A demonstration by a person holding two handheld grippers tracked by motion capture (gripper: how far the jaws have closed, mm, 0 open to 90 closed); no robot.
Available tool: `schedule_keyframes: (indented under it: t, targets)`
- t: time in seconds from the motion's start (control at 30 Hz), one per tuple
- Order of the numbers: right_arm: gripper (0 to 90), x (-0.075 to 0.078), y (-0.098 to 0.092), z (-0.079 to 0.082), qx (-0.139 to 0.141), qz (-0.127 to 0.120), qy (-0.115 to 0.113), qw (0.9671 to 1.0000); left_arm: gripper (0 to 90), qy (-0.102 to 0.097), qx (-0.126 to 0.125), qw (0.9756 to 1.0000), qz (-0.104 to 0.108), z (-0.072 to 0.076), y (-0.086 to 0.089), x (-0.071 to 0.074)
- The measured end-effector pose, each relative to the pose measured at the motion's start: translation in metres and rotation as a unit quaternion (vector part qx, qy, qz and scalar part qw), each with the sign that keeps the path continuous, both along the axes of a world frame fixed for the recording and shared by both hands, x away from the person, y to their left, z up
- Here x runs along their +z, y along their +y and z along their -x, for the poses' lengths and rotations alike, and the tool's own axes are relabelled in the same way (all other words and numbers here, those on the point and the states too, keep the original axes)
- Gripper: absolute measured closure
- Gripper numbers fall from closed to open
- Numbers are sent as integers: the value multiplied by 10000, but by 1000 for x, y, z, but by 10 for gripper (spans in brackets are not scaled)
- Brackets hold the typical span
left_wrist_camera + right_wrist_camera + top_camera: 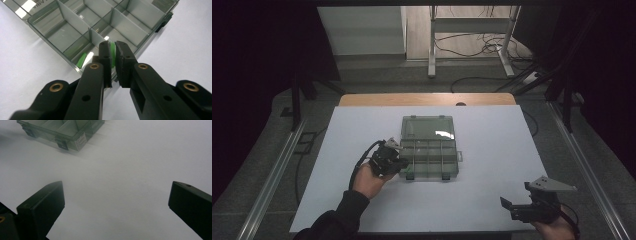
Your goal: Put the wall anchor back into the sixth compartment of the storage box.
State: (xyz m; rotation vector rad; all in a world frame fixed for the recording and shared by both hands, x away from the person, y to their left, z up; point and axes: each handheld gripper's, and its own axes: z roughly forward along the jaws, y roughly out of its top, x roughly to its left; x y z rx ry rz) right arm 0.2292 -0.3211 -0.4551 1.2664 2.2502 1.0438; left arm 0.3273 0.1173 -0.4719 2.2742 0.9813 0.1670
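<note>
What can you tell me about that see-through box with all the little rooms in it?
The box is an organizer case of smoky, see-through plastic lying flat and open near the middle of the white table. Its lid is folded back flat on the far side. Thin dividers split the tray into many compartments. Two dark latches sit on its near edge, and there is a small label at one corner. Something green lies in a near corner compartment, where the left gripper is nearly closed on a green piece.

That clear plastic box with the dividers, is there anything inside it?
The compartment box looks mostly bare. One green piece lies in the near corner compartment, and the left gripper pinches another green bit. Its jaws cover what lies beneath.
</note>
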Motion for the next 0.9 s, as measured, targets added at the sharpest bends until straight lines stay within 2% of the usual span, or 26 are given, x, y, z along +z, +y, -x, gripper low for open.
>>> schedule_keyframes:
  t: [0.4, 0.7, 0.9]
  targets:
    - [9, 0, 0, 0, -3, 14, 12, 10000, 835, 80, 70, 9999, -72, -5, -3, -10]
    - [9, 0, 0, 0, -12, 7, -4, 10000, 777, 72, 69, 9999, 4, -5, -3, -9]
    - [9, 0, 0, 0, -7, 3, -16, 10000, 701, 38, 121, 9999, 70, -5, -2, -6]
